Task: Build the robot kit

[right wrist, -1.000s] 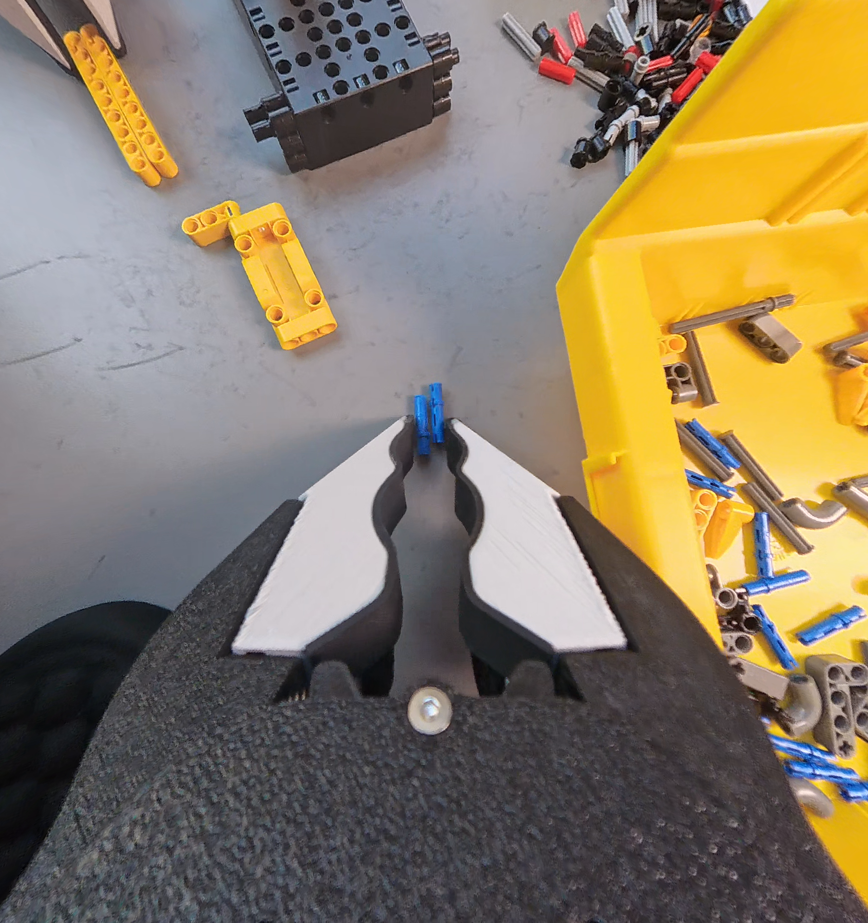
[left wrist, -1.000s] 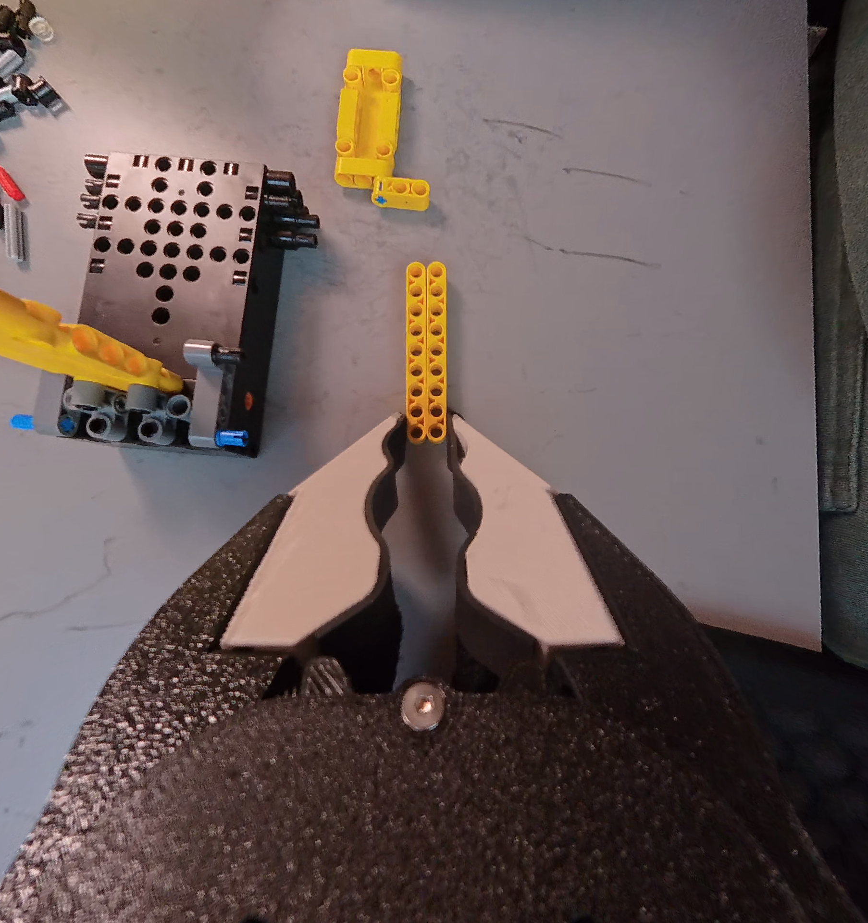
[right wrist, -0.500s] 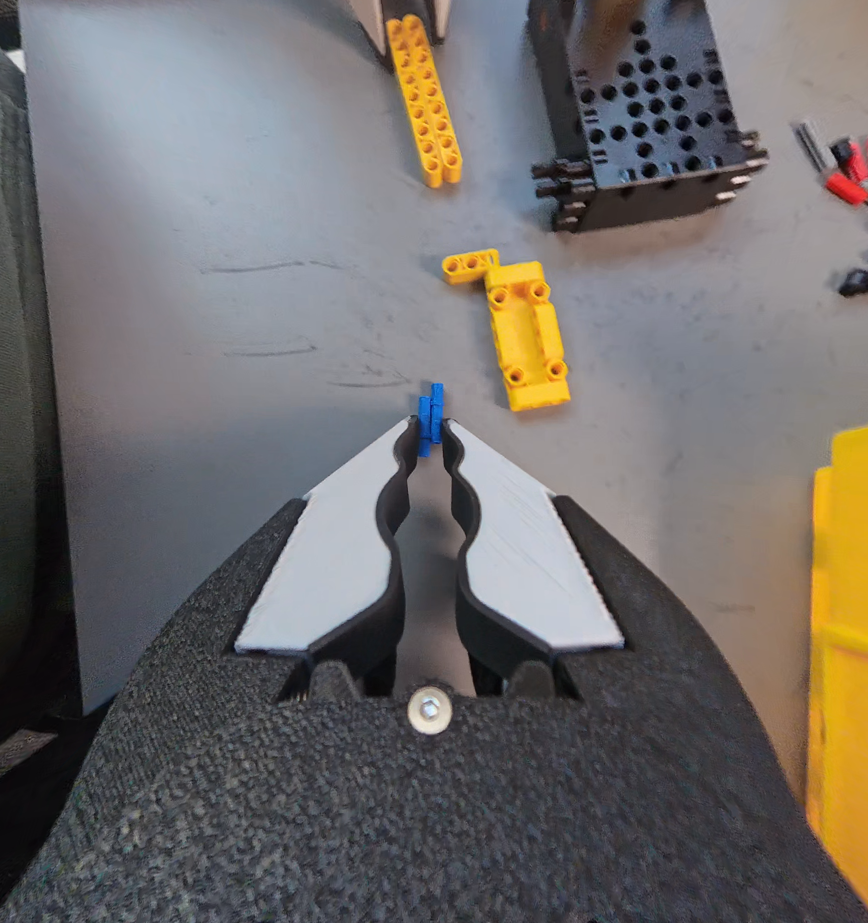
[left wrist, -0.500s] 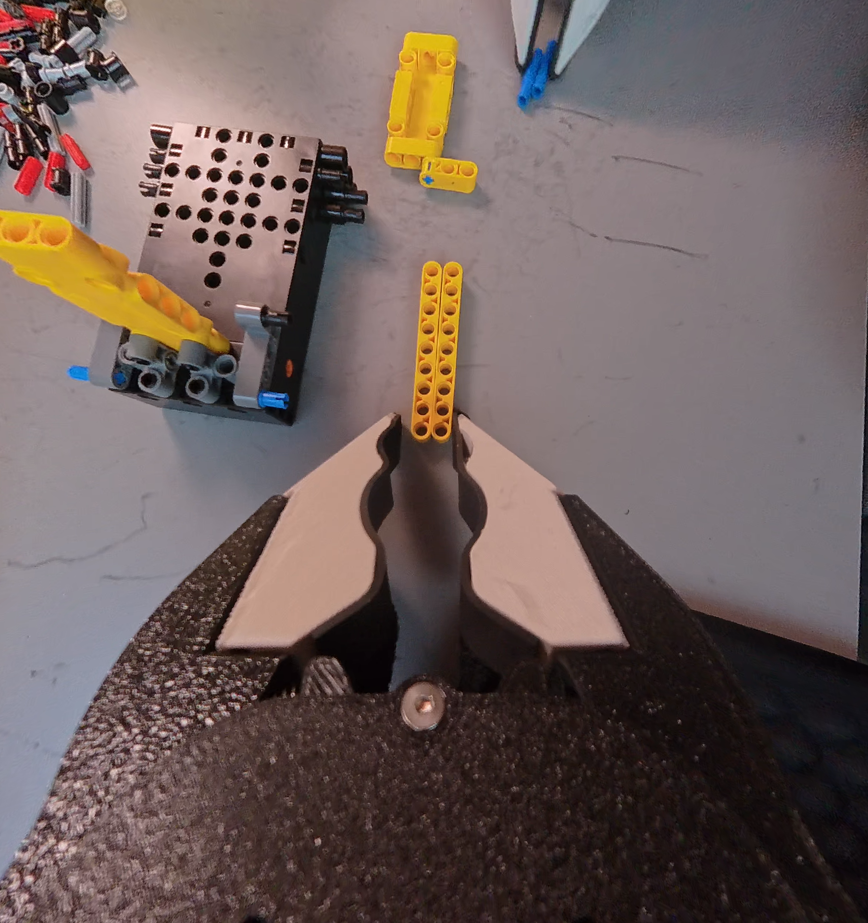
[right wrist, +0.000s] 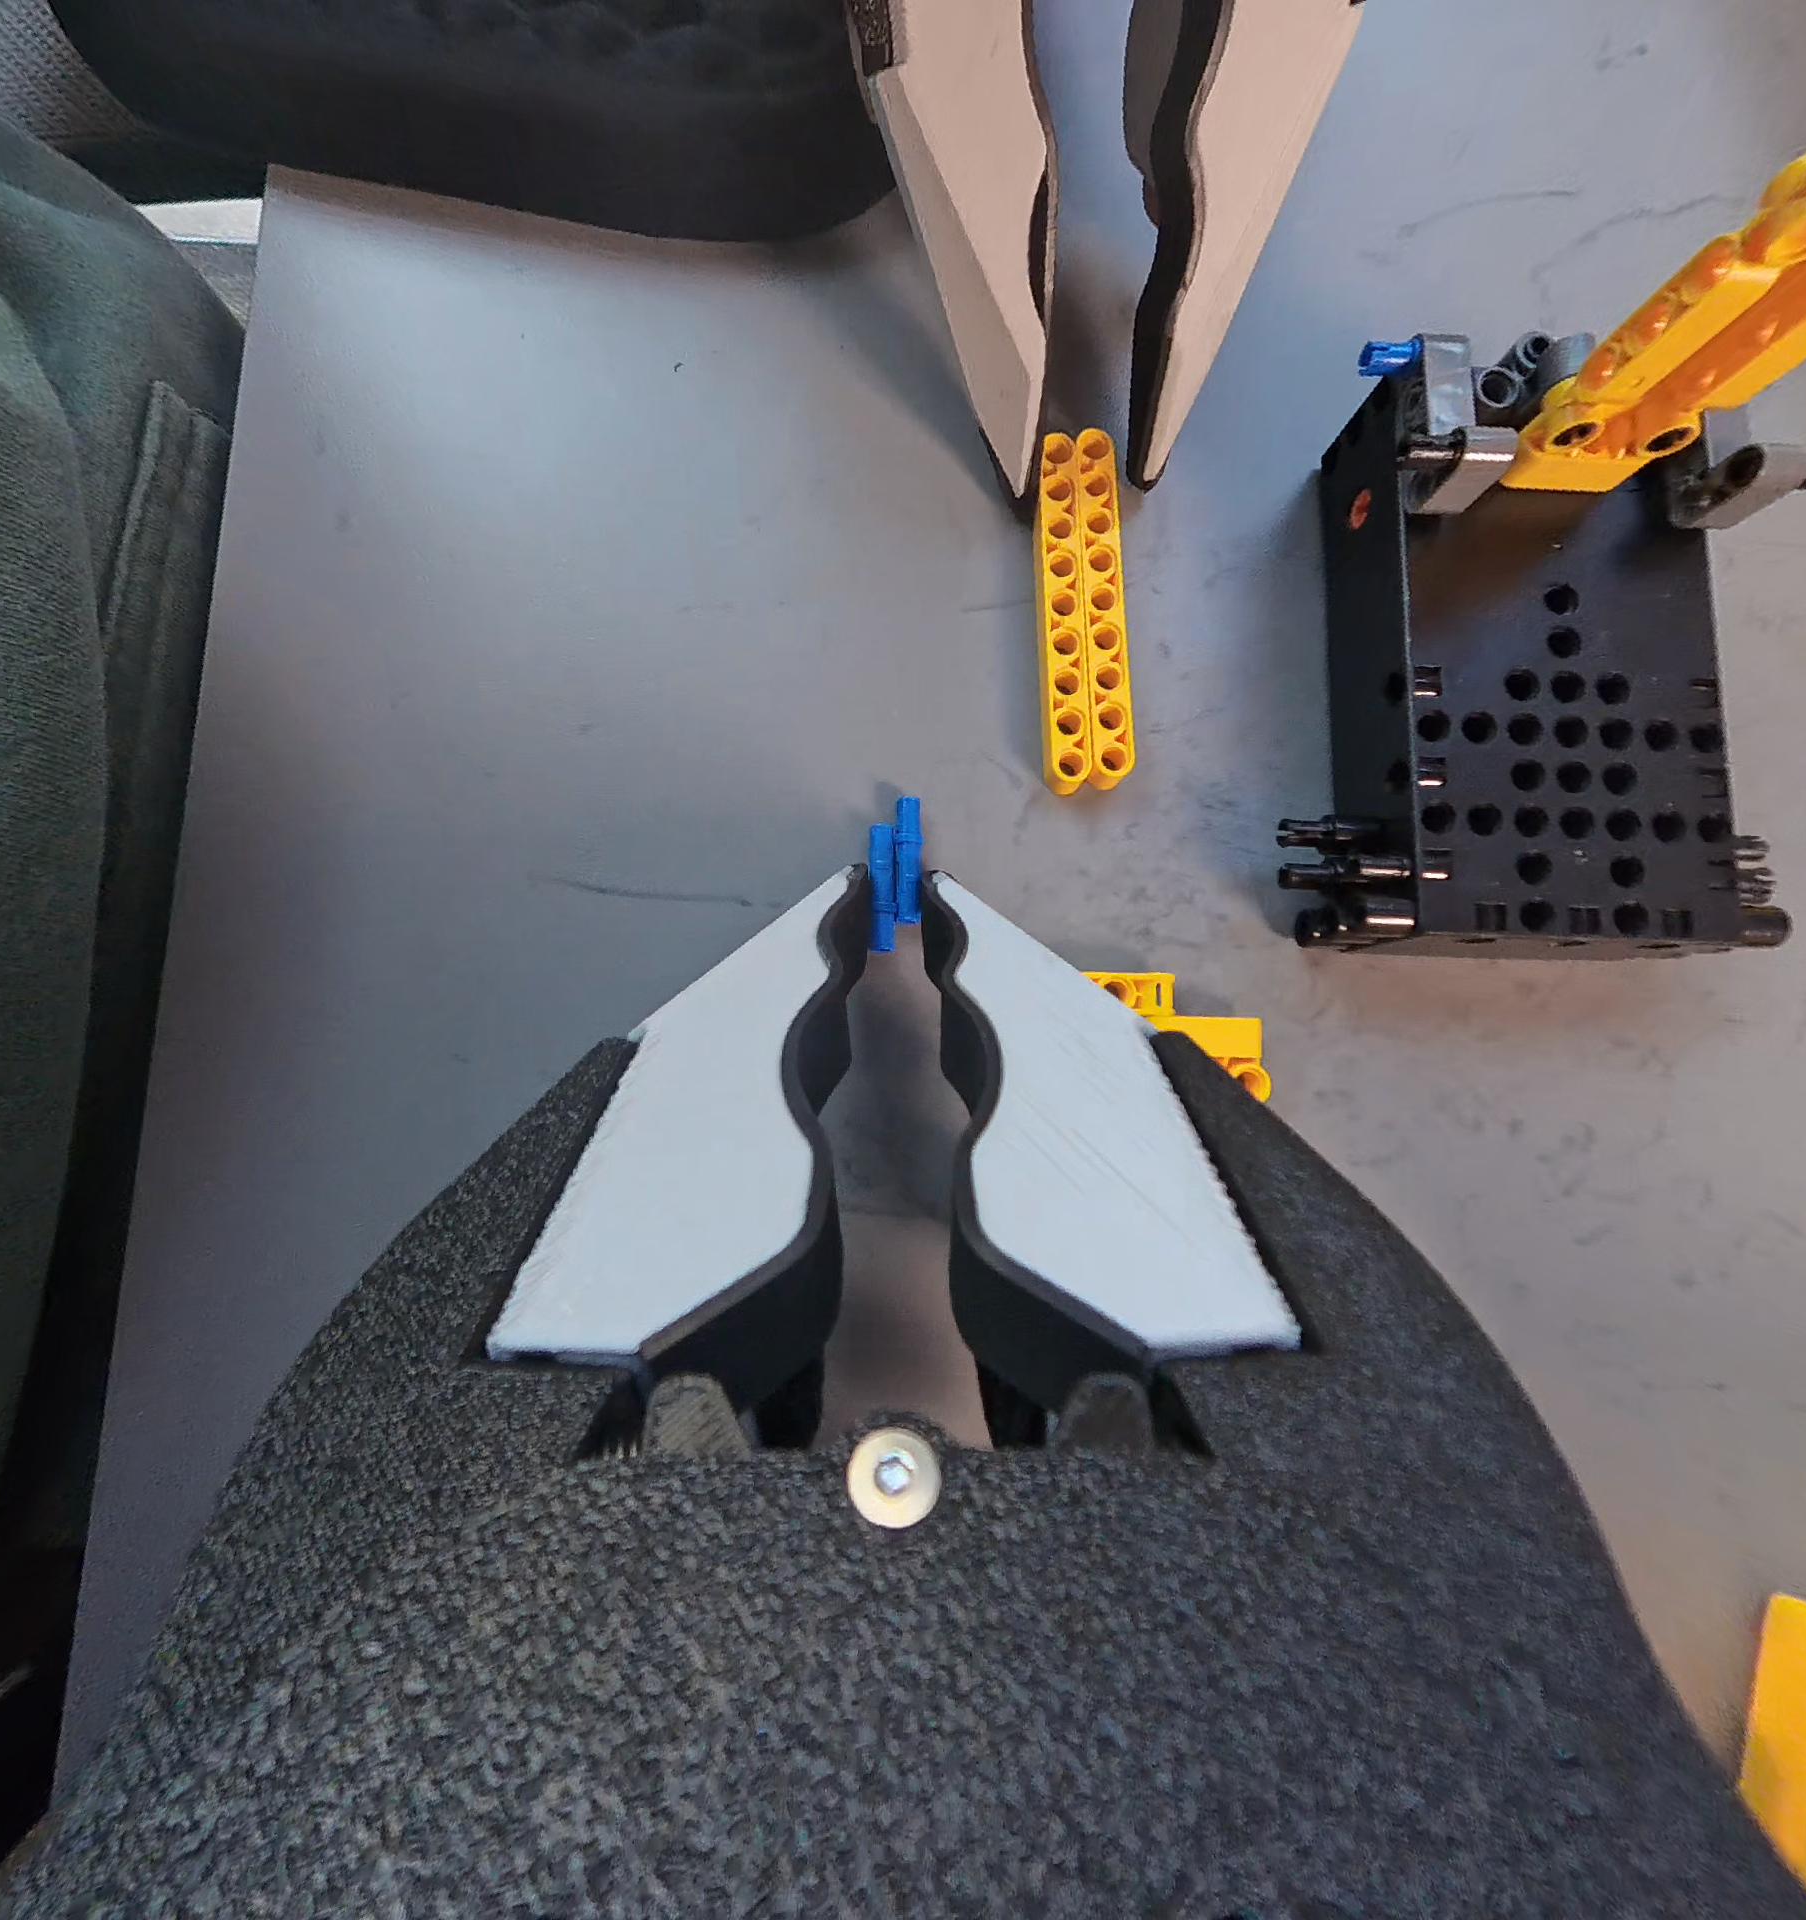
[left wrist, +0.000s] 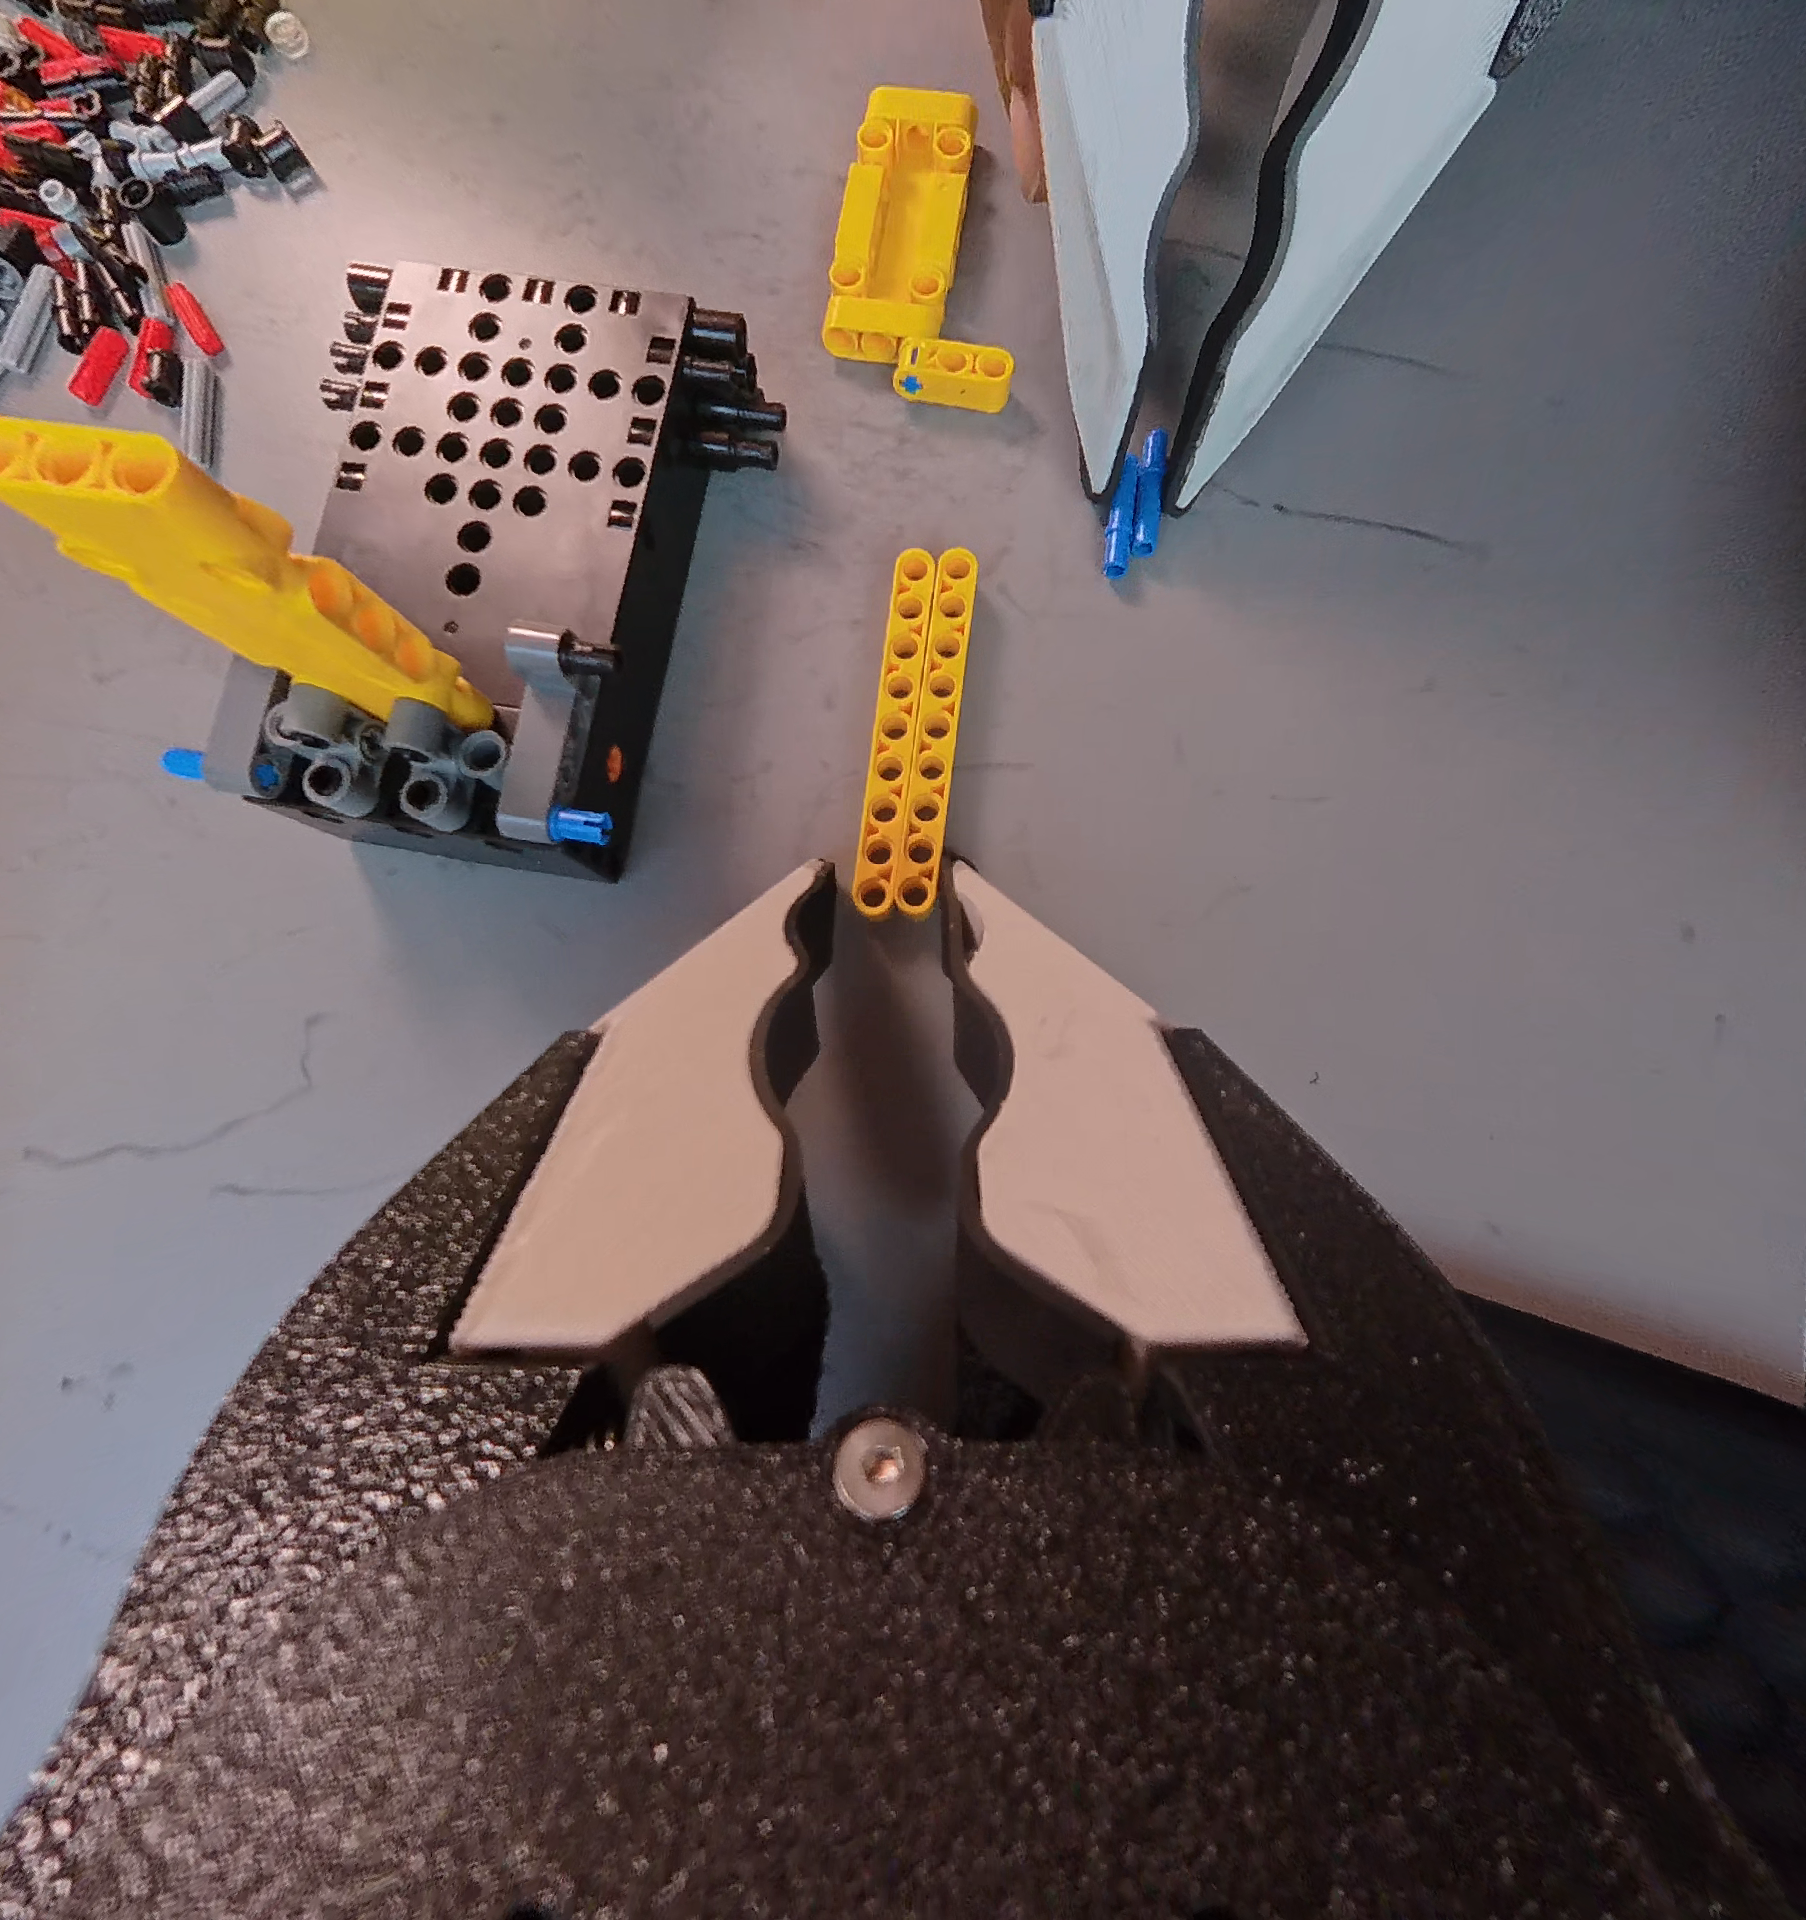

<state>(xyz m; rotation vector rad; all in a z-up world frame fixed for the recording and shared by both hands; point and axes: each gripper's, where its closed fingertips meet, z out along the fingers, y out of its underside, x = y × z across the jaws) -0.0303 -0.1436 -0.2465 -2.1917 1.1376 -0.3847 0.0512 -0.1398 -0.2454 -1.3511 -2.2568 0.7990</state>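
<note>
The yellow beams [left wrist: 914, 732], two long perforated pieces pressed side by side, are what we hold in the left gripper [left wrist: 891, 883], which is clamped on their near end. Their long axis runs straight ahead from the fingertips, above the grey table [left wrist: 1398, 831], pointing towards the right gripper [left wrist: 1138, 497]. The right gripper is closed on two blue pins [right wrist: 895, 868], which lie parallel, in line with its fingers, and point back towards the beams' free end, near it but apart from it. To our left of the beams stands a black perforated block [left wrist: 504, 499] carrying a yellow arm [left wrist: 203, 561]. Beyond the beams lies a small yellow frame [left wrist: 904, 223].
</note>
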